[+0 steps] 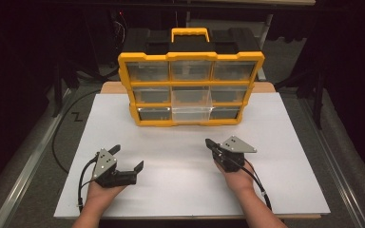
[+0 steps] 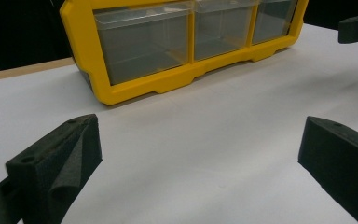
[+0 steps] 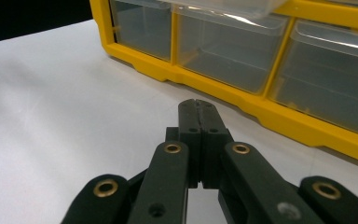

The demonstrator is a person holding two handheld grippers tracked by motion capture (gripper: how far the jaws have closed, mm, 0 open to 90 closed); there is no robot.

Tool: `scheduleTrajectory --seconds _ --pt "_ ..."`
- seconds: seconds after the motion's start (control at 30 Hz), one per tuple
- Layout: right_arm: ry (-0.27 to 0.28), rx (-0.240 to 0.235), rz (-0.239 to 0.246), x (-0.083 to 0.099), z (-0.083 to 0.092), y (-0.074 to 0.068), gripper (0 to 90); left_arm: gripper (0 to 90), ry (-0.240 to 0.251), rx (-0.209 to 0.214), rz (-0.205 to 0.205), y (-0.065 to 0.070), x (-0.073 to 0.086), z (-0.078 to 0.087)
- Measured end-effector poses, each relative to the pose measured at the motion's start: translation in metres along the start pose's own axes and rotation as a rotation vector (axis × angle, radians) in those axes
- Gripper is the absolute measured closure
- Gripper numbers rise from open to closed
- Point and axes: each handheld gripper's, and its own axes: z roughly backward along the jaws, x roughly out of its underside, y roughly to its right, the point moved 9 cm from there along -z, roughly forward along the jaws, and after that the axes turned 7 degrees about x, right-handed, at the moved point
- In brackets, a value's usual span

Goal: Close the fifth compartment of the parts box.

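Organizer (image 1: 190,90): on white board (image 1: 180,190) | room: dark | left gripper (image 1: 127,158): jaws wide, empty | right gripper (image 1: 209,142): jaws together, empty

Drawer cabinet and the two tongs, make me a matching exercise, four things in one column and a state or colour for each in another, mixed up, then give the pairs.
Things:
1. left tongs
2. right tongs
3. cabinet frame
4. bottom middle drawer

States or colours:
A. yellow
B. pulled partly out
C. jaws wide apart, nothing between them
D. jaws pressed together, nothing between them

Pairs: 1-C, 2-D, 3-A, 4-B
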Motion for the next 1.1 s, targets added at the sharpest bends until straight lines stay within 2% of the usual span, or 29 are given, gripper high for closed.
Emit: scheduleTrajectory --seconds 0.4,0.63,0.87,1.1 --pt "0.052 -0.002 -0.006 -0.023 -0.013 -0.014 90.0 0.1 0.003 0.001 -0.009 0.001 -0.001 0.001" --pt "0.081 0.011 -0.031 -0.043 -0.016 -0.011 90.0 0.1 0.005 0.004 -0.010 0.001 0.000 0.001" --pt "0.117 0.012 -0.025 -0.062 -0.014 -0.013 90.0 0.1 0.012 0.003 -0.008 0.001 -0.002 0.002" --pt "0.149 0.035 -0.038 -0.083 -0.013 -0.011 90.0 0.1 0.010 0.002 -0.010 0.002 -0.001 0.002"
